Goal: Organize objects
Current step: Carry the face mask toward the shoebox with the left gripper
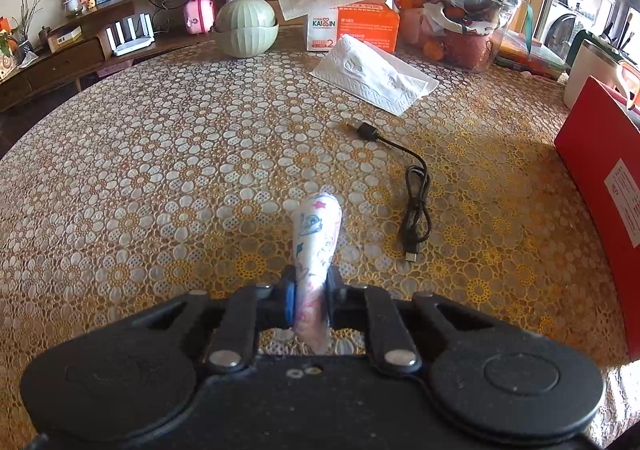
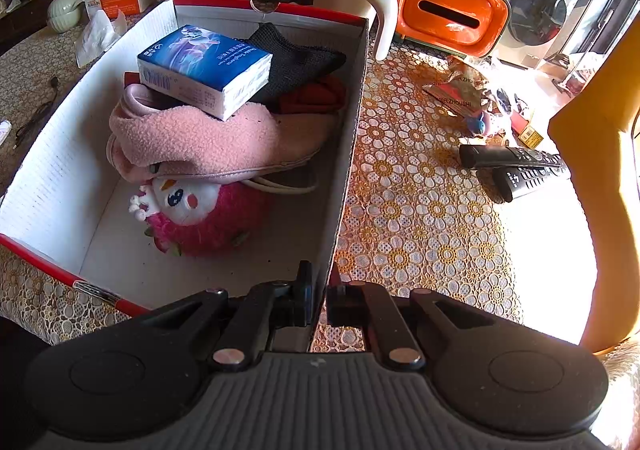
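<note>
In the left wrist view, the left gripper point(image 1: 311, 292) has its jaws closed tight on a small printed packet point(image 1: 316, 242), white with pink and blue cartoon marks, which sticks out toward twelve o'clock above the lace tablecloth point(image 1: 160, 178). A black USB cable point(image 1: 414, 206) lies loose on the cloth at two o'clock of the packet, a folded tissue point(image 1: 372, 74) lies farther off at one o'clock, and the red box point(image 1: 600, 186) shows only its outer wall at three o'clock. In the right wrist view, the right gripper point(image 2: 319, 300) pinches the box's near right wall point(image 2: 346, 154) between nearly closed jaws, apparently steadying it. Inside sit a blue tissue pack point(image 2: 204, 70) on a pink fleece slipper point(image 2: 200, 142), with a pink plush toy point(image 2: 200, 218) toward six o'clock of them and dark cloth point(image 2: 296, 58) toward one o'clock. Two remotes point(image 2: 520, 166) lie on the table at three o'clock. The packet looks soft and is held near its tail, so it could slip or flop when swung over; the pile is already high at the far end, so a drop there may roll off, and a tug on the thin wall could skew the box.
</note>
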Demonstrator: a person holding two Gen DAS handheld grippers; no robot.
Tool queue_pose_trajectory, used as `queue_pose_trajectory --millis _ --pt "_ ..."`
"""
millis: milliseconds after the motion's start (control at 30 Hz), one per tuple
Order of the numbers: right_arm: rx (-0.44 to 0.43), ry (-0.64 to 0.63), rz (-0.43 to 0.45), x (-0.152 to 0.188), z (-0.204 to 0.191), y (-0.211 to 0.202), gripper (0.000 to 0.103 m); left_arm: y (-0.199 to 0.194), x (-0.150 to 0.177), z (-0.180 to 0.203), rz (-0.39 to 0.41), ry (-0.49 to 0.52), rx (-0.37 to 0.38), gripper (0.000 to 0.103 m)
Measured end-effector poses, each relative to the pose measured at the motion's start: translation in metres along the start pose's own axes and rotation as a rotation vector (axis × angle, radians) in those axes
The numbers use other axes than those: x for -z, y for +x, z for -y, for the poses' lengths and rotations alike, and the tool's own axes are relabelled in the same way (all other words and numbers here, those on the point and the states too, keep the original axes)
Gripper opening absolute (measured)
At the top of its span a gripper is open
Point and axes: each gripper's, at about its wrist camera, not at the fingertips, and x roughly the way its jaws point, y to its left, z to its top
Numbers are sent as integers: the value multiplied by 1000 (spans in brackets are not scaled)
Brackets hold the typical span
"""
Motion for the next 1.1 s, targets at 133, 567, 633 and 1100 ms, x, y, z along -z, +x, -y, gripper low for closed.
queue_pose_trajectory --millis 133,567,633,1100 --pt "5 -3 3 0 -1 0 7 -18 -7 10 17 5 16 11" --pt "7 -7 6 -1 -5 1 7 -96 -27 97 139 157 214 11" --pt "7 -9 6 -1 -5 1 7 -103 -28 114 142 189 255 11" --pt "6 -9 7 -2 -6 2 7 -122 -28 220 150 412 445 11"
